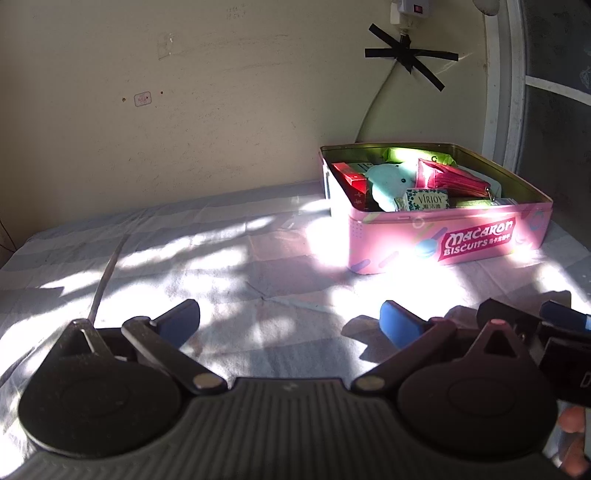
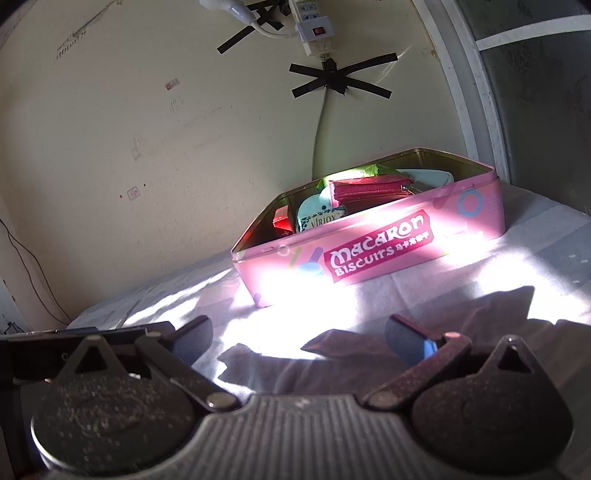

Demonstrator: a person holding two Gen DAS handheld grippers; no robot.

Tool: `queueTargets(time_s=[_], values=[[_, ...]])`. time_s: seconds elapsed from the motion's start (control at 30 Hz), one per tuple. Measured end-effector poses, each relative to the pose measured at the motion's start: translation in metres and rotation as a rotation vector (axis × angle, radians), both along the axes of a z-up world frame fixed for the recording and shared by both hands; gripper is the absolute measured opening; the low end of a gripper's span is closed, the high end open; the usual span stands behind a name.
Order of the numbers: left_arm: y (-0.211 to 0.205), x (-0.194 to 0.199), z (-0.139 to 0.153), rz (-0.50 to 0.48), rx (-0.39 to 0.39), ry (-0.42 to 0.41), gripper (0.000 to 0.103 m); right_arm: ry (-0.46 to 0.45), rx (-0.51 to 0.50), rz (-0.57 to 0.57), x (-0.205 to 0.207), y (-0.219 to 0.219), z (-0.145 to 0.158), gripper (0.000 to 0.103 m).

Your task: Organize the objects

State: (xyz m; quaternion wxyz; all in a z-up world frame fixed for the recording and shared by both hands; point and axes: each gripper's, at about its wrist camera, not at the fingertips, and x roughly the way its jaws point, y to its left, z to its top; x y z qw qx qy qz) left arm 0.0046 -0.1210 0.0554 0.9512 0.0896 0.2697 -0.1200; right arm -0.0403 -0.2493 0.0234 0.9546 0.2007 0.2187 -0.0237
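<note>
A pink Macaron Biscuits tin [image 1: 480, 242] [image 2: 388, 243] stands open on the cloth-covered table by the wall. Inside lie a red zip pouch [image 1: 456, 177] [image 2: 369, 190], a pale teal plush toy [image 1: 388, 182], a Virjoy tissue pack [image 1: 428, 200] [image 2: 321, 218], a red box [image 1: 351, 179] [image 2: 282, 219] and a green packet [image 1: 400, 153]. My left gripper [image 1: 291, 321] is open and holds nothing, well short of the tin and to its left. My right gripper [image 2: 299, 338] is open too, in front of the tin, with nothing between its fingers.
The table cloth [image 1: 184, 251] is light grey with strong sun patches. A power strip [image 2: 314, 31] and a cable taped with black crosses [image 2: 341, 79] hang on the wall behind. A window frame [image 2: 476, 92] stands at the right. The right gripper [image 1: 554, 321] shows beside my left one.
</note>
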Motion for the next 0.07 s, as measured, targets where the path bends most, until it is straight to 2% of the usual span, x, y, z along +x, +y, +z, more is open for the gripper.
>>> queueTargets(time_s=[0.07], values=[[-0.0009, 0.001, -0.0008, -0.007, 0.0, 0.005, 0.103, 0.003, -0.002, 0.0, 0.0008, 0.0003, -0.001, 0.103]])
